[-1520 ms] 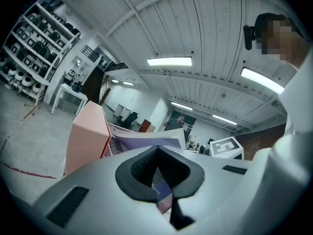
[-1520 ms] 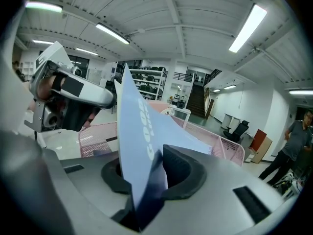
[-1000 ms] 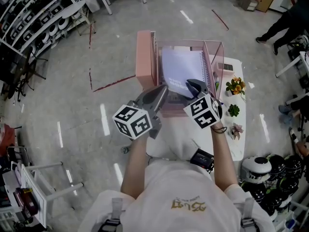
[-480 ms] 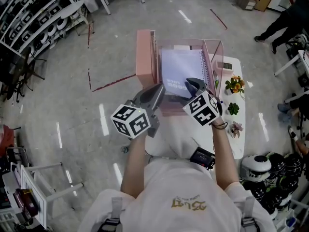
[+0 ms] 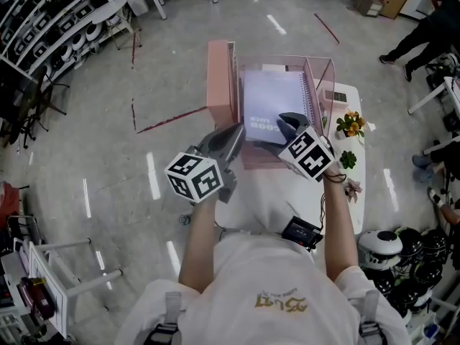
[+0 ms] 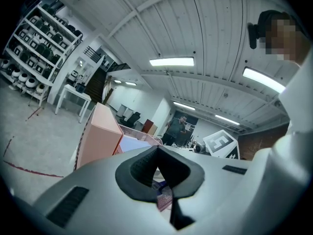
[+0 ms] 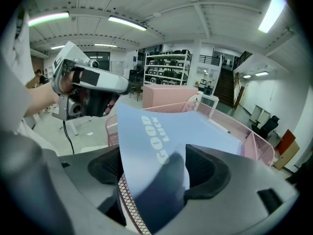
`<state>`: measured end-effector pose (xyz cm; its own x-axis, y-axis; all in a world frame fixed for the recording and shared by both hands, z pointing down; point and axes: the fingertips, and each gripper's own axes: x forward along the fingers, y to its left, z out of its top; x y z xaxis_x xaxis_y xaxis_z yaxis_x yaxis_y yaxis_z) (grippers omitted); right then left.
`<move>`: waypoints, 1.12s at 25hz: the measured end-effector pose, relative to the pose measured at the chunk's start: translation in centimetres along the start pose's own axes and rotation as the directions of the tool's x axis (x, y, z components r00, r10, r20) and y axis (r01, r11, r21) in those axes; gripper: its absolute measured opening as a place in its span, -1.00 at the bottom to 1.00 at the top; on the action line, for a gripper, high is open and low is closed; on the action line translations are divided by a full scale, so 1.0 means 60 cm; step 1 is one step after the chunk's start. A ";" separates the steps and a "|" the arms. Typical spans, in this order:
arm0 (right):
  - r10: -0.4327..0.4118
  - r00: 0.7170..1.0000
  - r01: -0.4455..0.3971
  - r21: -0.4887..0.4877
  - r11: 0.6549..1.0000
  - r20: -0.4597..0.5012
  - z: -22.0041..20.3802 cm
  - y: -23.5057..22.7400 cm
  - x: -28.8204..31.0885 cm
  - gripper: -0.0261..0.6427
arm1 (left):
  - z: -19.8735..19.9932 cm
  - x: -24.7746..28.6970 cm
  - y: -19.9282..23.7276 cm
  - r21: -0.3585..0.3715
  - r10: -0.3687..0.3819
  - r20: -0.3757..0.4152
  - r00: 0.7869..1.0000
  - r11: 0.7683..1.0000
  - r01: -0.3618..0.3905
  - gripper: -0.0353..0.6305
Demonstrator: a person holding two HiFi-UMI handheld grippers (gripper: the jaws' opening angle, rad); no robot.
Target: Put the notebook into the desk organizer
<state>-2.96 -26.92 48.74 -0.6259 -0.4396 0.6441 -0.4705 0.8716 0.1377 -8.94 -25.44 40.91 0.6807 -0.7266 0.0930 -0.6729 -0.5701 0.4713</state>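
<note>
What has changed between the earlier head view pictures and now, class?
The right tool has just been opening its jaws, releasing the notebook. The notebook's cover now lies loose between them, resting in the pink organizer. That tool has also tilted a little. The left tool, jaws shut and empty, the notebook and the organizer have stayed where they were.

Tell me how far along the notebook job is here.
Mostly done: the notebook rests in the pink organizer. In hand: on the right gripper the jaws have just been opening around the notebook's near corner. Left: draw that gripper clear.
</note>
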 end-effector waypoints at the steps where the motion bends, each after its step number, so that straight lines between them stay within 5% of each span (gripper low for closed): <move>1: 0.034 0.999 -0.034 0.005 0.999 0.000 0.000 0.006 0.000 0.18 | 0.000 -0.001 -0.002 0.000 -0.003 0.001 1.000 1.000 0.003 -0.84; 5: 0.090 0.995 -0.092 0.044 0.995 0.053 0.012 0.014 -0.008 0.36 | 0.003 -0.004 -0.009 0.005 -0.010 0.003 1.000 1.000 0.010 -0.84; 11: 0.014 0.993 -0.018 0.034 0.999 0.117 0.020 0.007 -0.023 0.36 | 0.001 -0.009 -0.013 0.006 -0.007 0.002 1.000 1.000 0.007 -0.84; 15: -0.044 0.969 0.010 0.138 0.990 0.244 0.035 0.001 -0.051 0.29 | -0.005 -0.015 -0.013 0.017 0.007 0.001 1.000 1.000 -0.007 -0.84; 23: -0.215 0.852 -0.031 0.456 0.890 0.477 0.024 0.007 -0.140 -0.42 | -0.016 -0.030 -0.034 0.054 0.026 0.014 1.000 0.998 -0.027 -0.84; 28: -0.285 0.764 -0.152 0.590 0.793 0.579 0.002 0.030 -0.194 -0.89 | -0.041 -0.043 -0.046 0.053 0.038 0.024 0.999 0.998 -0.040 -0.84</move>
<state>3.37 -20.30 41.39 -0.7045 -0.7095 0.0175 -0.6450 0.6298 -0.4328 -8.12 -21.02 41.51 0.6471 -0.7571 0.0896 -0.7138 -0.5604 0.4200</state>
